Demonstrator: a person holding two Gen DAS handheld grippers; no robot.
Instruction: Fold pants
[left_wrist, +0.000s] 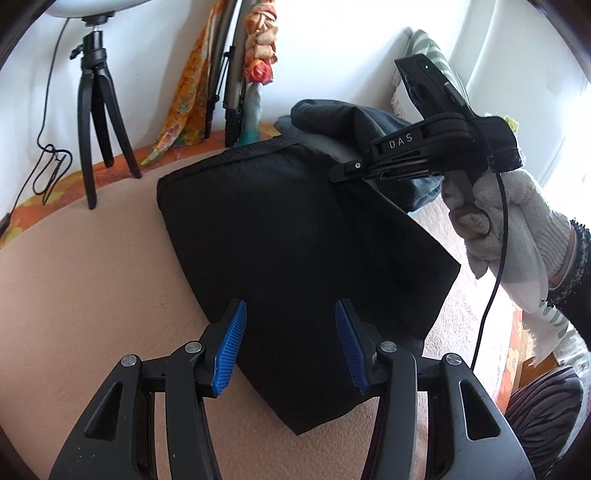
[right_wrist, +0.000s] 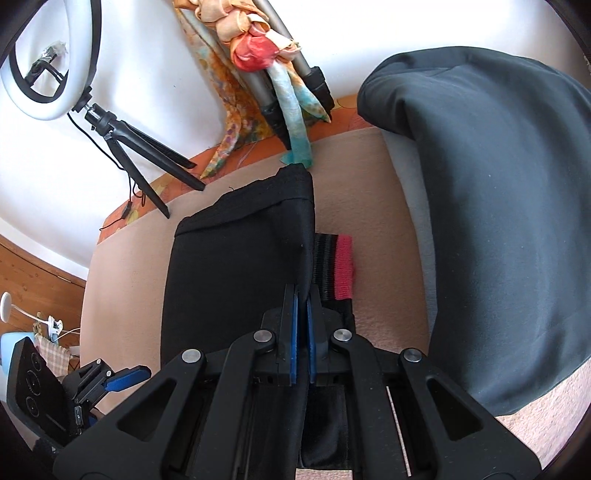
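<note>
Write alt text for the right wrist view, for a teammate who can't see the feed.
The right gripper is shut on an edge of the black pants, which lie folded on a beige blanket. A red and black striped band lies just right of the pants, with a dark grey garment heaped further right.

The black pants (left_wrist: 280, 236) lie folded into a flat, roughly rectangular bundle straight ahead of the open left gripper (left_wrist: 290, 345), whose blue pads hover above the near end. The ribbed waistband edge (left_wrist: 258, 147) sits at the far end, away from that tool. One side edge of the fabric is lifted and pinched between the closed pads of the right gripper (right_wrist: 302, 332), rising as a taut fold. Just beyond those pads, a black-and-red ribbed band (right_wrist: 334, 266) shows beside the pants.
</note>
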